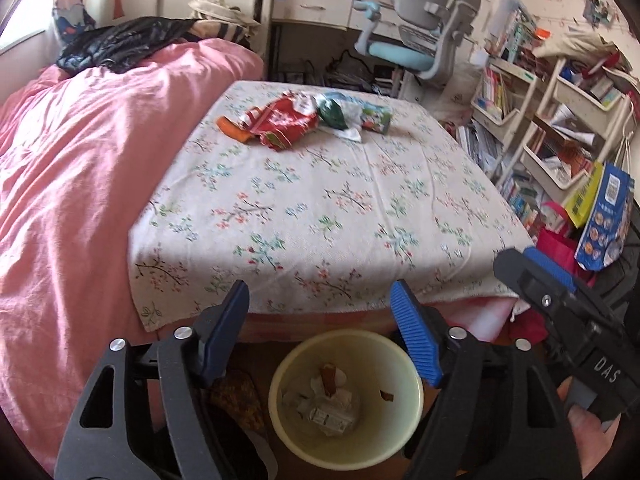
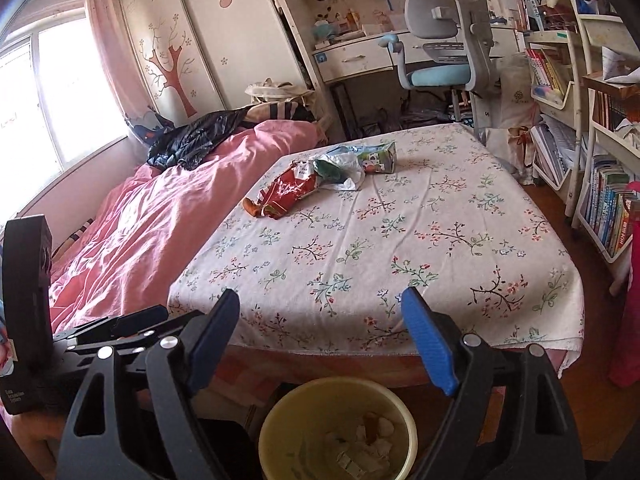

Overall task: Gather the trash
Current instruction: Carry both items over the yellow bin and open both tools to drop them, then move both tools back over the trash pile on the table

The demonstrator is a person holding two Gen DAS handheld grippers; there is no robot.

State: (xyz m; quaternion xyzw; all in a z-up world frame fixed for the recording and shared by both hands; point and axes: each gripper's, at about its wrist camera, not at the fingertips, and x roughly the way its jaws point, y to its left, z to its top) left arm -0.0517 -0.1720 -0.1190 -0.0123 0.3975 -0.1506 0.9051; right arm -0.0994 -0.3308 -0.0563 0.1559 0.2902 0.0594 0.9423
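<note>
Both grippers hang over a pale yellow round plastic bin [image 1: 346, 400] standing on the floor at the foot of the bed. The left gripper [image 1: 320, 328], black with blue ribbed pads, has its jaws spread wide apart with nothing between them; the bin's mouth shows straight below the gap. The right gripper [image 2: 322, 338] is likewise spread wide and empty, its jaws framing the near edge of the white floral bedspread [image 2: 400, 232].

Inside the bin lie crumpled white papers, a small printed carton and a brown scrap.

More trash sits in a loose cluster far up the floral bedspread, well apart from both grippers: a crumpled red foil snack wrapper [image 2: 290, 192], an orange scrap [image 1: 232, 128] touching its end, a green-and-white crinkled bag [image 2: 340, 170] beside it, and a small green printed drink carton [image 2: 378, 158] lying on its side.

A rumpled pink duvet [image 1: 72, 184] covers the bed's other half.
</note>
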